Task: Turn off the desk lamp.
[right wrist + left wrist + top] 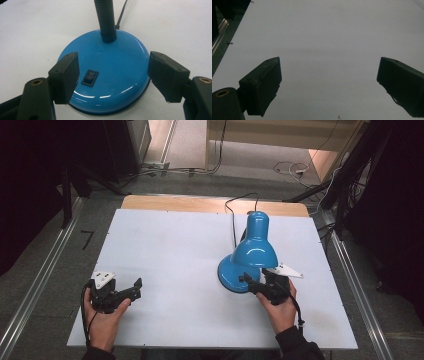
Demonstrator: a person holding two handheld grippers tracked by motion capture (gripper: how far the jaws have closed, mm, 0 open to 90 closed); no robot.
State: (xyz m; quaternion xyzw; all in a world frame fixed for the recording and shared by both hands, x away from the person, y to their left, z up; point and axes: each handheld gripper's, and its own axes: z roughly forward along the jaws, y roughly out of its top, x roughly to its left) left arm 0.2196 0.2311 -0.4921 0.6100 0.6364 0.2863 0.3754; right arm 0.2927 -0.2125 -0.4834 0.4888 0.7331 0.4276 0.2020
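I held the right gripper [112, 75] with its fingers [65, 76] spread wide, straddling the blue lamp base [120, 72]. The rocker switch [90, 77] sat just inside the left-hand finger in the right gripper view, and the gooseneck [106, 20] rose beyond it. Risk, in my judgement: closing from here would pinch the glossy dome, which could slip out or skid across the worktop [165, 250]. The left gripper [122, 292] rested open, well apart, holding nothing.

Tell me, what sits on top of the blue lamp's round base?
On the base sit a small black rocker switch and the foot of a black ribbed neck. In the high view the lamp's blue shade hangs over the base, covering much of it.
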